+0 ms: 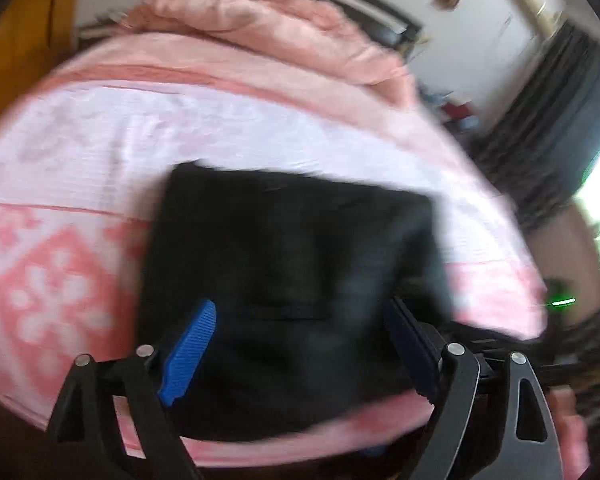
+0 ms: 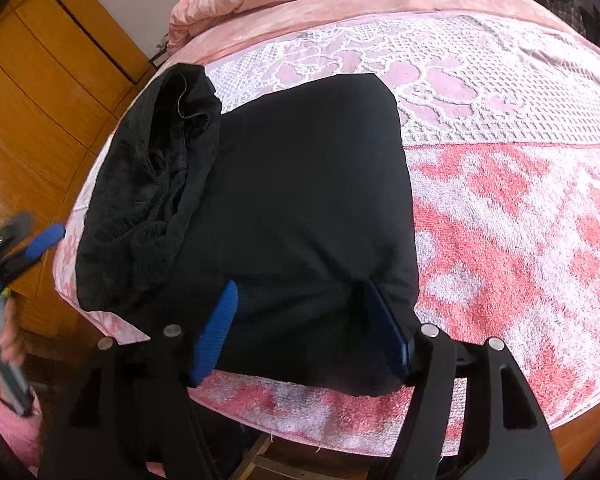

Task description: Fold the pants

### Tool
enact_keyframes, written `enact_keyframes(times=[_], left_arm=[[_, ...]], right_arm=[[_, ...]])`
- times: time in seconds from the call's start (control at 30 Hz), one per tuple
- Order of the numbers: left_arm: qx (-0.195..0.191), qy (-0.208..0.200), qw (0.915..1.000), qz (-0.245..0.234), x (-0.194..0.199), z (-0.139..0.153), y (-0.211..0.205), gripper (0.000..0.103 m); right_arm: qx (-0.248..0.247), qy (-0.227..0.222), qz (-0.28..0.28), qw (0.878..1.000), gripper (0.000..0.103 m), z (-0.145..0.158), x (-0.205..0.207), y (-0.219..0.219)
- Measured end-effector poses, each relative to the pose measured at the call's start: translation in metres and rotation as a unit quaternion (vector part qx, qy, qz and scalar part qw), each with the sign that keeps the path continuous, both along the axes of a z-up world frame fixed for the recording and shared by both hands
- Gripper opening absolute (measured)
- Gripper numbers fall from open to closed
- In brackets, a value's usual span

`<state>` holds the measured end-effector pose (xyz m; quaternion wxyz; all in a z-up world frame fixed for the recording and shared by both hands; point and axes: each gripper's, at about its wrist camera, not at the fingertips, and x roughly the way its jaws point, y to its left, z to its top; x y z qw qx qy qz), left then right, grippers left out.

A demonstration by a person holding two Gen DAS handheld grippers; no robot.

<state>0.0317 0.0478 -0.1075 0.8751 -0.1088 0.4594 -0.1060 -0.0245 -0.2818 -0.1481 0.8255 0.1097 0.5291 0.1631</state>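
Right wrist view shows black pants [image 2: 300,200] folded near the bed's [image 2: 520,220] front edge, both the right gripper [image 2: 304,332] and left gripper [image 1: 300,352] spread wide, holding nothing, so the bunched left end could unfold if bumped.

Left wrist view smeared by blur throughout: black pants [image 1: 292,272] only a soft dark patch, no seam or fold line readable, towel [image 1: 60,264] pattern softened. Far-right finger of left gripper [image 1: 300,344] dark and partly sunk against the cloth. In right wrist view, left gripper [image 2: 32,240] cut off by the left edge, blurred, jaw gap impossible to judge. Right gripper [image 2: 304,328] fingers partly covered by pants [image 2: 300,184].
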Motion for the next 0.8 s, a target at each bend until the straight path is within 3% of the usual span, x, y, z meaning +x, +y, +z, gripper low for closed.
enact_keyframes(times=[0.07, 0.13, 0.27, 0.33, 0.5, 0.6, 0.8], left_arm=[[0.032, 0.025, 0.9992, 0.003, 0.007, -0.020, -0.002, 0.085], [0.035, 0.027, 0.9990, 0.005, 0.005, -0.032, 0.000, 0.085], [0.029, 0.009, 0.9995, 0.008, -0.005, -0.022, 0.001, 0.086], [0.030, 0.001, 0.9994, 0.017, -0.007, -0.014, 0.004, 0.086], [0.045, 0.023, 0.9975, 0.051, -0.001, -0.013, 0.022, 0.087], [0.068, 0.035, 0.9953, 0.059, 0.002, -0.018, 0.026, 0.088], [0.063, 0.050, 0.9943, 0.069, 0.003, -0.026, 0.037, 0.091]], right_arm=[[-0.011, -0.002, 0.005, 1.000, 0.069, -0.001, 0.000, 0.004], [-0.022, -0.001, 0.007, 1.000, 0.070, 0.000, 0.000, 0.008], [-0.022, 0.000, -0.002, 1.000, 0.072, 0.010, -0.001, 0.010], [-0.006, -0.006, -0.003, 1.000, 0.078, 0.023, 0.000, 0.012], [-0.008, -0.014, 0.005, 1.000, 0.089, 0.044, 0.005, 0.032], [-0.025, -0.005, 0.016, 1.000, 0.090, 0.048, 0.011, 0.052], [-0.041, 0.019, 0.040, 0.998, 0.092, 0.038, 0.025, 0.085]])
